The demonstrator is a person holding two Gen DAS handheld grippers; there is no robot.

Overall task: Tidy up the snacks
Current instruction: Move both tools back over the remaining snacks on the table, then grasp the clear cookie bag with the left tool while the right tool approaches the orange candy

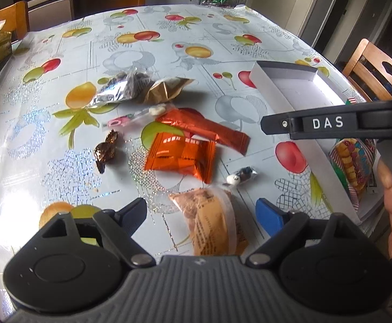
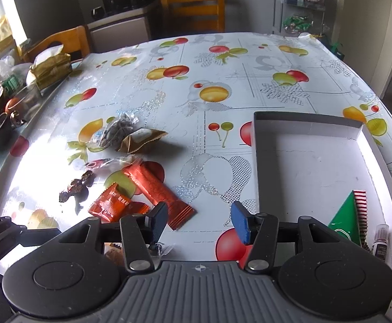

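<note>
Left wrist: fruit-print table (image 1: 169, 37), snacks strewn mid-table, tan packet (image 1: 212, 223) between left gripper (image 1: 204, 210) jaws, wide open, not pinched. Right wrist: white box (image 2: 311, 167) at right, right gripper (image 2: 200, 222) jaws part-open, empty, above table.

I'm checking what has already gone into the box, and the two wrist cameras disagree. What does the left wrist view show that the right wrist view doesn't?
Only the left wrist view shows the tan packet lying between the open left gripper fingers, and a colourful striped snack bag inside the white box.

Only the right wrist view shows the green triangular packet and a small vial in the box's near corner, with the right gripper open and empty.

Both show the long orange bar, the square orange packet and the dark wrapped candies on the fruit-print tablecloth.
</note>
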